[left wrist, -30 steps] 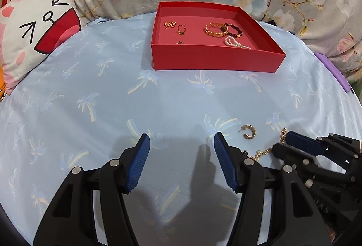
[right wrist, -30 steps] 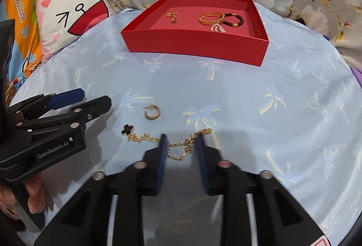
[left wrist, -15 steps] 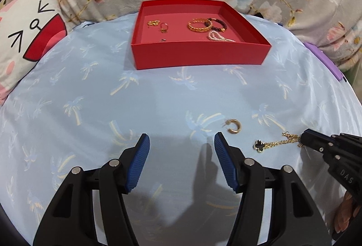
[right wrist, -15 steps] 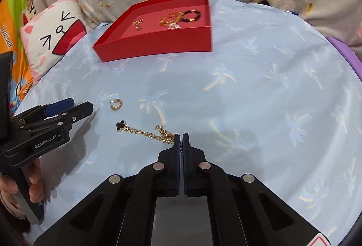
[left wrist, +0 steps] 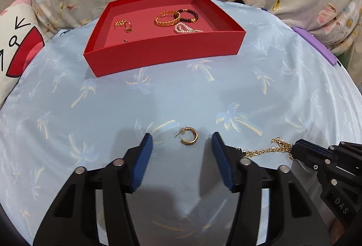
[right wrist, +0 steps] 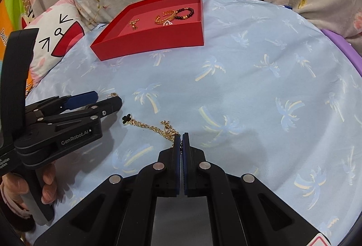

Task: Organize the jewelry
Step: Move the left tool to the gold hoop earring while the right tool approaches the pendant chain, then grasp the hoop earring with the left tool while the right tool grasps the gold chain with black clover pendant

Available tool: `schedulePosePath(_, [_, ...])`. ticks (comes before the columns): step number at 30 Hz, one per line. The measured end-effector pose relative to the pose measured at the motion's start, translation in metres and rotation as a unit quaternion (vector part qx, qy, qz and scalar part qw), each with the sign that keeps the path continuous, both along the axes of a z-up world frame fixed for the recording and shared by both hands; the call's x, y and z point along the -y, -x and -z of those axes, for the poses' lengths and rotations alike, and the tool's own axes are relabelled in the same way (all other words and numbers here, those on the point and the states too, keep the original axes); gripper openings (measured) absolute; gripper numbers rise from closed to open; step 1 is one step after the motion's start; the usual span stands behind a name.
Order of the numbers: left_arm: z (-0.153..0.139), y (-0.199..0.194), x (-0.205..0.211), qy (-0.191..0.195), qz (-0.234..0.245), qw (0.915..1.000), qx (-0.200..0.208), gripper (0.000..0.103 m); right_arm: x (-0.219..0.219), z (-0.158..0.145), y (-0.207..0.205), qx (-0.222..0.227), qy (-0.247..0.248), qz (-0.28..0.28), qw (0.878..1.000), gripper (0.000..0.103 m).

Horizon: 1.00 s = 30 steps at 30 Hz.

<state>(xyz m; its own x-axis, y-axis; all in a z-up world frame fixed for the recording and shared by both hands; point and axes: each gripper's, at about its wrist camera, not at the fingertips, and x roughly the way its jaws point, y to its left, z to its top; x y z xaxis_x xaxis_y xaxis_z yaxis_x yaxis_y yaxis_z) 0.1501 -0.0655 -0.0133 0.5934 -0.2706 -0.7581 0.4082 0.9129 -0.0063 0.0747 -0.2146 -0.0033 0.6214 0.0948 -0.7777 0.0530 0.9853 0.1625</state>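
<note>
While my right gripper [right wrist: 181, 136] stays pinched on one end of the single gold chain [right wrist: 153, 127], its length runs leftward across the blue sheet [right wrist: 248, 87] to a black clover charm. My left gripper [left wrist: 181, 144], which has slid right, is closing around the one gold hoop earring [left wrist: 189, 136], pads untouched. Perhaps six pieces lie in the red tray [left wrist: 158, 53].

My left gripper [left wrist: 181, 144] angled down, jaws apart and closing, nothing pressed between pads. My right gripper [right wrist: 181, 136] angled down, jaws pinched tight together. Hand [right wrist: 27, 189] wraps left handle.
</note>
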Motion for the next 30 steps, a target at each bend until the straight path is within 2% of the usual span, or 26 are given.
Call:
schedulePosePath(1, [0.000,0.000,-0.001,0.004,0.001,1.0000,0.000,0.047,0.000,0.000,0.000,0.000,0.000,0.000,1.000,0.001])
schedulePosePath(4, [-0.001,0.001,-0.003,0.012,0.001,0.9999,-0.001,0.036,0.000,0.000,0.000,0.000,0.000,0.000,1.000,0.001])
schedulePosePath(9, [0.000,0.001,-0.004,0.018,0.006,0.9998,-0.002,0.012,0.001,0.000,0.000,0.000,-0.001,0.000,1.000,0.001])
schedulePosePath(11, [-0.001,0.001,-0.005,0.021,0.008,0.9997,-0.003,0.011,0.000,0.000,-0.001,0.000,-0.002,0.000,1.000,0.001])
schedulePosePath(13, [0.000,0.002,-0.004,0.024,0.013,0.9996,-0.004,0.004,0.000,0.000,-0.001,0.000,-0.002,0.000,1.000,0.001])
schedulePosePath(17, [0.000,0.003,-0.006,0.029,0.018,0.9994,-0.006,0.002,0.000,0.000,-0.001,0.000,-0.004,0.000,1.000,0.001])
schedulePosePath(22, [-0.001,0.005,-0.005,0.024,0.016,0.9996,-0.001,0.006,0.000,0.000,-0.001,0.000,-0.004,0.000,1.000,0.001])
schedulePosePath(24, [-0.001,0.006,-0.003,0.018,0.014,0.9997,0.005,0.030,0.000,0.000,-0.001,0.000,-0.004,-0.001,1.000,0.001])
schedulePosePath(25, [-0.002,0.006,-0.002,0.015,0.012,0.9998,0.010,0.035,0.000,0.000,-0.001,0.000,-0.004,-0.001,1.000,0.001])
schedulePosePath(30, [0.000,-0.001,0.005,0.007,0.008,0.9999,0.002,0.037,-0.001,0.001,-0.001,0.000,-0.003,-0.001,1.000,0.001])
